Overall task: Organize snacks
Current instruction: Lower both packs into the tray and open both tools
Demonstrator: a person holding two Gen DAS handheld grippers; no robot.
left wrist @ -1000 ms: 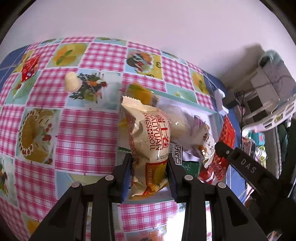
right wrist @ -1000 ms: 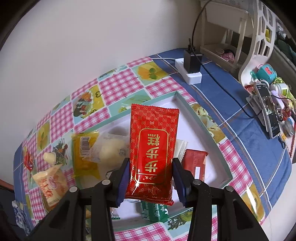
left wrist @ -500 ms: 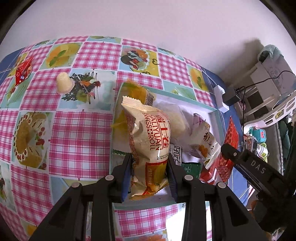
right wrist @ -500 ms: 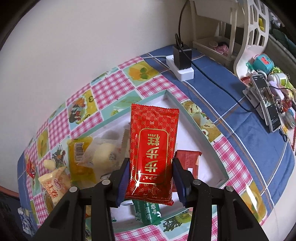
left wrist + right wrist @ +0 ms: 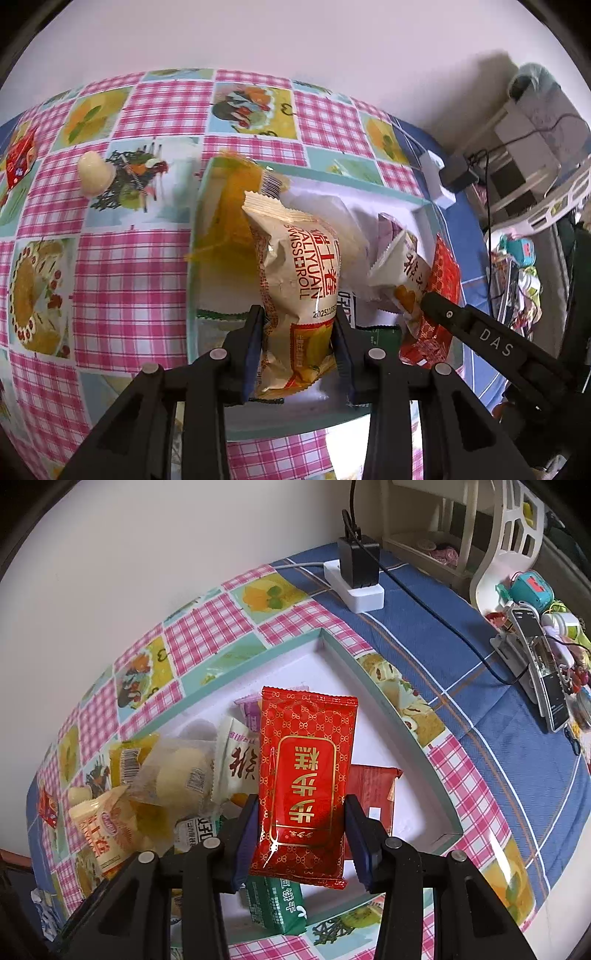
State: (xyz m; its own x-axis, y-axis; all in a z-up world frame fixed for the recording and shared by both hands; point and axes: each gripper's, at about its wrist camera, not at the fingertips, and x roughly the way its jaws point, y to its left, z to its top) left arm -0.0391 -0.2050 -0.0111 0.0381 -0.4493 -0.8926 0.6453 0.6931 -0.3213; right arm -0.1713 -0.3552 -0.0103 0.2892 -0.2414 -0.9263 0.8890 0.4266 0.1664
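I am clamping my left gripper (image 5: 298, 345) on a cream Swiss roll packet (image 5: 299, 291), holding it above the teal-rimmed tray (image 5: 192, 266). My right gripper (image 5: 301, 834) is pinching a red gold-lettered cake packet (image 5: 304, 779) over the same tray's snack pile.

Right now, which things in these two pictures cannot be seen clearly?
- Green packet, right wrist view: upper part hidden behind the red packet.
- Dark red packet, right wrist view: left side covered by it too.
- Tray floor, left wrist view: mostly hidden by the Swiss roll packet and piled snacks.
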